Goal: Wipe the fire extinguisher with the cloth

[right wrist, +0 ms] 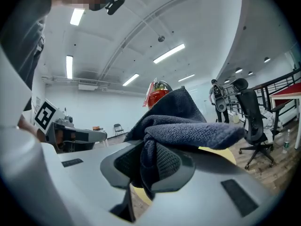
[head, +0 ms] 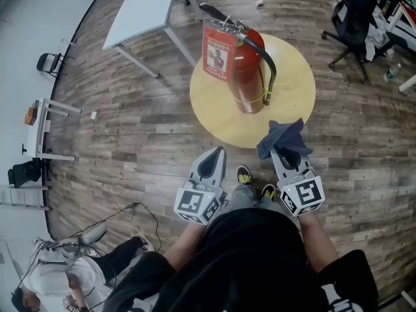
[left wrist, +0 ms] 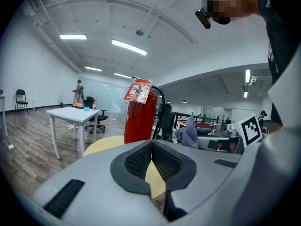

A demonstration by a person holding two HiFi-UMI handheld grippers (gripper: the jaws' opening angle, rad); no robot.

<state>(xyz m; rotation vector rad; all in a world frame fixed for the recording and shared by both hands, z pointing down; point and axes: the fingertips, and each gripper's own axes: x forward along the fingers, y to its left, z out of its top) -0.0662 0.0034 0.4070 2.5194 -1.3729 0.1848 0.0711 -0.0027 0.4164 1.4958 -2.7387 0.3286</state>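
A red fire extinguisher [head: 247, 70] with a black hose and a hanging red tag stands upright on a round yellow table [head: 292, 103]. It also rises ahead in the left gripper view [left wrist: 140, 116]. My right gripper [head: 286, 151] is shut on a dark blue cloth [head: 281, 136], near the table's front edge. The cloth [right wrist: 181, 121] bunches out above the jaws and hides most of the extinguisher [right wrist: 158, 92] in the right gripper view. My left gripper [head: 213, 159] is shut and holds nothing, short of the table's near left edge.
A white rectangular table [head: 140, 12] stands at the back left, with small orange and blue items on it. Black office chairs [head: 354, 25] stand at the back right. A person crouches on the wood floor at the lower left [head: 71, 272].
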